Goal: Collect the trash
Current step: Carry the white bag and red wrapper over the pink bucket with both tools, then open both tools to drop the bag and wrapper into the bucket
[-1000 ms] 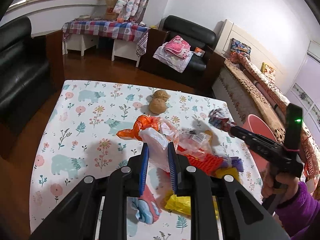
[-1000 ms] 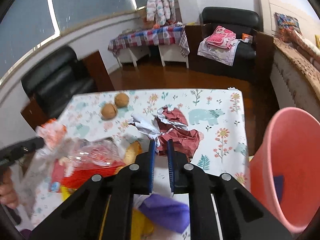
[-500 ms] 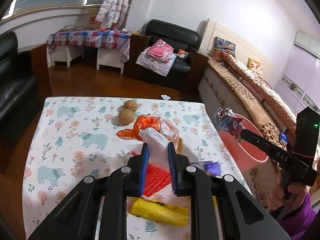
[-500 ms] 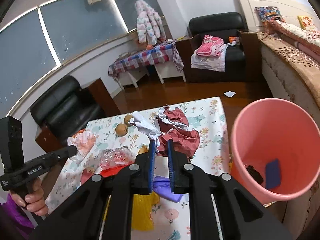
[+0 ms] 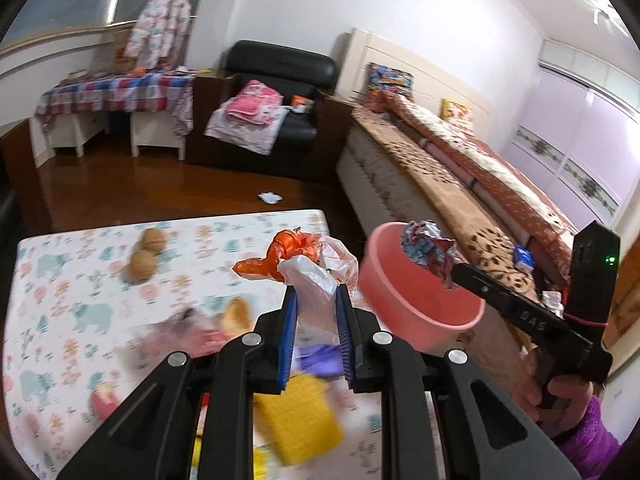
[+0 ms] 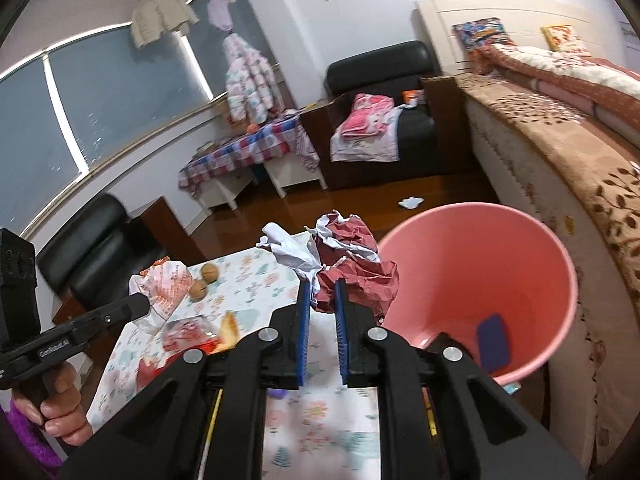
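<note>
Left wrist view blurs the loose wrappers [image 5: 298,420] low on my floral tablecloth [image 5: 60,280] into yellow, red and purple smears, and my left gripper [image 5: 316,300] hides whatever lies beneath it; its blue ribbed pads are clamped on a thin, crinkly plastic bag [image 5: 308,268] with an orange knotted top. My right gripper [image 6: 322,298] pinches crumpled dark-red paper [image 6: 352,264] beside the smooth round pink bin [image 6: 480,272], whose lower rim is cut off.

Black hand-held gripper [image 5: 316,300], blue ribbed pads [image 5: 289,340], silver screws, purple fuzzy sleeve [image 5: 588,444]
</note>
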